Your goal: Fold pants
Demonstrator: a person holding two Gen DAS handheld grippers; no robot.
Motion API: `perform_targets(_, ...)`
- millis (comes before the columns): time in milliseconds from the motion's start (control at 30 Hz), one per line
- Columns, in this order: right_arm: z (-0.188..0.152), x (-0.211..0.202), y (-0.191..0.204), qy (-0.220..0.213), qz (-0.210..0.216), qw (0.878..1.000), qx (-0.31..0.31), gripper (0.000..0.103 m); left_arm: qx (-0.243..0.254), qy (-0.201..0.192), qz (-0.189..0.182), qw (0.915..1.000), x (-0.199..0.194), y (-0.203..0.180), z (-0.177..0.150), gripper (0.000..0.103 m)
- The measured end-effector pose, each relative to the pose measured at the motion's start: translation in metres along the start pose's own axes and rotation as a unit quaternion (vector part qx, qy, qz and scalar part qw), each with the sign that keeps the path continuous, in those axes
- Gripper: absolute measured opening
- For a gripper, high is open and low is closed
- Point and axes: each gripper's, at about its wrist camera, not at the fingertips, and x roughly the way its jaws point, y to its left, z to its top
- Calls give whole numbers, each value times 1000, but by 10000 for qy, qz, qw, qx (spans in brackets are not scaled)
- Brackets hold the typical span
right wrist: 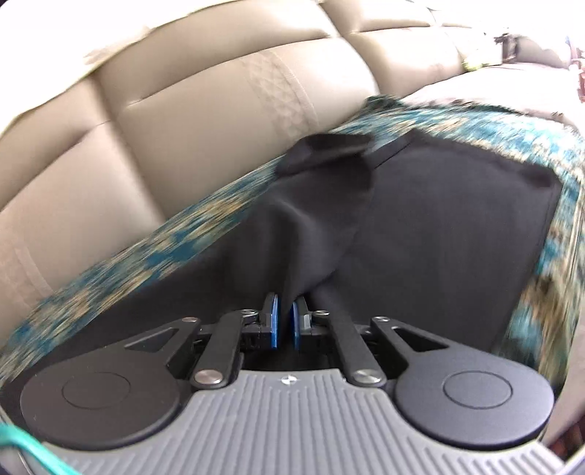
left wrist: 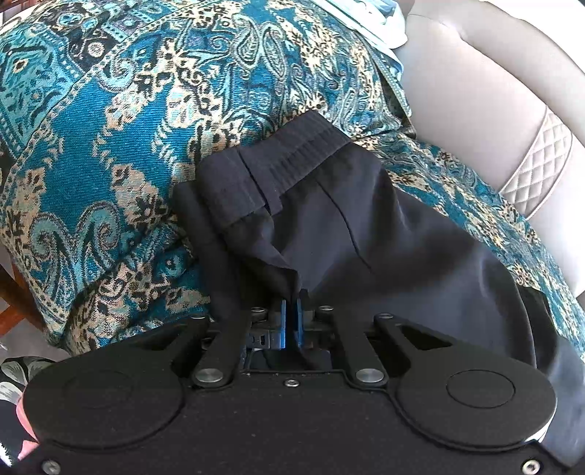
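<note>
Dark navy pants (left wrist: pixel 347 226) lie on a teal patterned throw (left wrist: pixel 109 128) over a sofa seat. Their ribbed waistband (left wrist: pixel 289 153) is at the far end in the left wrist view. My left gripper (left wrist: pixel 291 314) is shut on a pinched fold of the pants near the waist. In the right wrist view the pants (right wrist: pixel 438 219) spread flat to the right, and a bunched ridge of cloth runs into my right gripper (right wrist: pixel 285 310), which is shut on it. That view is motion-blurred.
The beige leather sofa back (right wrist: pixel 182 128) rises behind the throw and also shows in the left wrist view (left wrist: pixel 493 109). A wooden frame edge (left wrist: pixel 14 303) sits at lower left. White cloth (left wrist: pixel 380 22) lies at the top.
</note>
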Motion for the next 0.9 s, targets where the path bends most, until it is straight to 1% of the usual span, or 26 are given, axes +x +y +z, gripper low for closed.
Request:
perform_targets(133, 36, 31, -30, -139, -329, 9994, -2, 24, -66, 40, 69, 9999, 3, -1, 4, 7)
perform_targets(233, 58, 49, -52, -190, -492, 9986, 3, 24, 38, 30, 195, 9998, 5, -5, 6, 7)
perform_targets(300, 74, 61, -68, -158, -620, 9978, 184, 22, 104, 6, 307, 9995, 6, -10, 7, 7)
perform_targets(333, 83, 66, -77, -110, -567, 9973, 445, 23, 120, 0, 350, 9993, 7, -11, 7, 7)
perform_targets(367, 91, 71, -86, -44, -401, 9967, 701, 17, 134, -9, 400, 9991, 7, -14, 7, 8)
perform_targets(400, 97, 76, -91, 41, -175, 9963, 842, 19, 154, -15, 436, 9989, 7, -15, 7, 8)
perform_targets(433, 101, 80, -94, 113, -19, 9963, 850, 19, 177, -22, 469, 9987, 7, -17, 6, 8)
perform_targets(467, 105, 83, -94, 152, 40, 9971, 739, 18, 191, -26, 494, 9986, 7, -18, 6, 8)
perform_targets(500, 109, 84, -92, 134, 9, 9984, 554, 17, 202, -27, 514, 9985, 7, -19, 6, 8)
perform_targets(533, 111, 83, -88, 67, -14, 9995, 303, 18, 203, -26, 527, 9984, 7, -19, 6, 8)
perform_targets(567, 112, 80, -83, -18, -7, 10000, 52, 25, 192, -22, 538, 9984, 7, -20, 6, 8)
perform_targets(600, 114, 77, -79, -112, 41, 9998, -130, 38, 174, -19, 546, 9984, 8, -20, 7, 9)
perform_targets(633, 116, 73, -74, -248, 129, 9991, -329, 47, 151, -17, 555, 9983, 8, -20, 7, 9)
perform_targets(667, 117, 69, -68, -365, 243, 9974, -574, 60, 129, -14, 562, 9983, 8, -19, 7, 9)
perform_targets(733, 121, 71, -53, -387, 467, 9919, -1117, 63, 134, -19, 584, 9982, 8, -18, 7, 9)
perform_targets(800, 121, 77, -36, -323, 478, 9855, -1593, 70, 176, -25, 623, 9979, 8, -20, 7, 9)
perform_targets(900, 115, 94, -21, 16, 447, 9788, -1996, 71, 236, -16, 666, 9975, 9, -21, 8, 9)
